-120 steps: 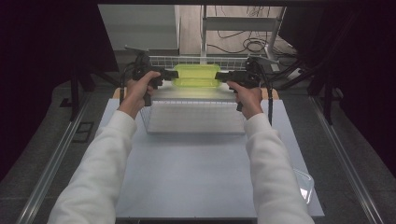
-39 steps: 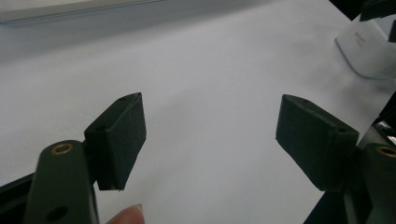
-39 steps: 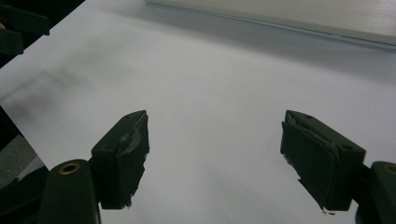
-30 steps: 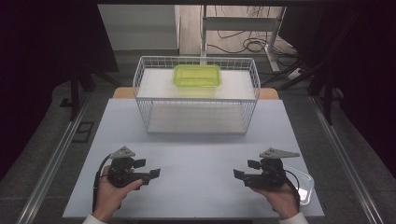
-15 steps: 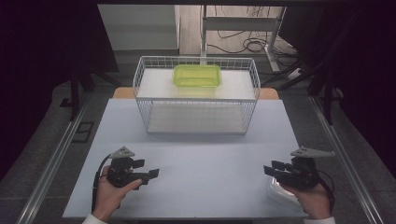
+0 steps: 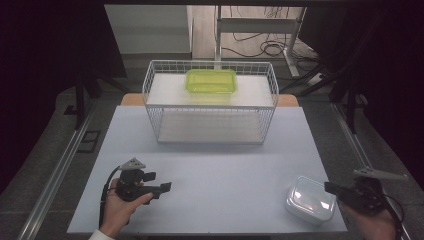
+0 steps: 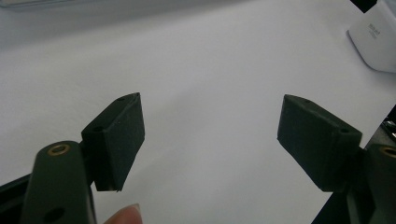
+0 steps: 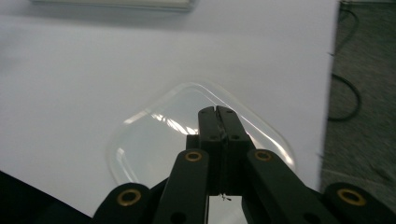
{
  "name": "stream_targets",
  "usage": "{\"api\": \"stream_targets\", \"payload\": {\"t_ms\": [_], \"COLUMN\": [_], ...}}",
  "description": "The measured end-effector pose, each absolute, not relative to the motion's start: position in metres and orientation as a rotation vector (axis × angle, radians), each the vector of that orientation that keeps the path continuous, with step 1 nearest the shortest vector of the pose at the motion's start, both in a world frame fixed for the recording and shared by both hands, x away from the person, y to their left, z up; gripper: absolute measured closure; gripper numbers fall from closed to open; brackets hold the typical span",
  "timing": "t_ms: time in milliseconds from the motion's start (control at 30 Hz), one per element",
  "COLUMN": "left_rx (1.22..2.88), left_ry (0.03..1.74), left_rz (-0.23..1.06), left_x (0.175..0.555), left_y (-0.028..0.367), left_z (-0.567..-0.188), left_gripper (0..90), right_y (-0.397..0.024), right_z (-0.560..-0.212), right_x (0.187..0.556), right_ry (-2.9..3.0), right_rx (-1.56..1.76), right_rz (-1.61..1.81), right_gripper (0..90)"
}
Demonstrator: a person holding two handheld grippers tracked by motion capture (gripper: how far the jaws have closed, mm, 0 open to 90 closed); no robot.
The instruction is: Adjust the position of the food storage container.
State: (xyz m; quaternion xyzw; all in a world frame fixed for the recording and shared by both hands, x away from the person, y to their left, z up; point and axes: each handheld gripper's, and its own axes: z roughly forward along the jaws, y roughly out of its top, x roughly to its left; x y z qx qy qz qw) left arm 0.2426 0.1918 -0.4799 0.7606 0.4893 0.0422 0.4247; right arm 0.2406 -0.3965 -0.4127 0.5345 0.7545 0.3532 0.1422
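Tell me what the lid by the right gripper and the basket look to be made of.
Lid: looks like clear, glossy plastic; the table shows through it in the right gripper view and its rim catches highlights. Basket: seems to be white-coated metal wire, a thin open grid you can see through. The coating is a guess.

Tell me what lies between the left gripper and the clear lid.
Nothing: in the high view, only bare table separates the left gripper from the clear lid.

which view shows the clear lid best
The high view: the whole lid lies at the table's near right corner. The right gripper view has the shut right gripper in front of it; the left gripper view catches one corner.
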Motion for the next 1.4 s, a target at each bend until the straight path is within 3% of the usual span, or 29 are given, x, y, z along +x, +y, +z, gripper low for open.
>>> {"api": "stream_targets", "payload": {"t_ms": [433,1400], "left_rx": [1.908,1.902], "left_ry": [1.220,1.224], "left_rz": [0.099,0.091], "left_x": [0.243,0.244], "left_y": [0.191,0.191], "left_z": [-0.480,-0.482], "left_gripper": [22.7,23.4], "right_y": [-0.434,-0.384], "right_z": [-0.439,-0.458], "right_x": [0.219,0.240], "right_ry": [2.126,2.272], "right_rx": [1.712,1.696], "right_rz": [0.785,0.709], "right_gripper": [89.0,89.0]}}
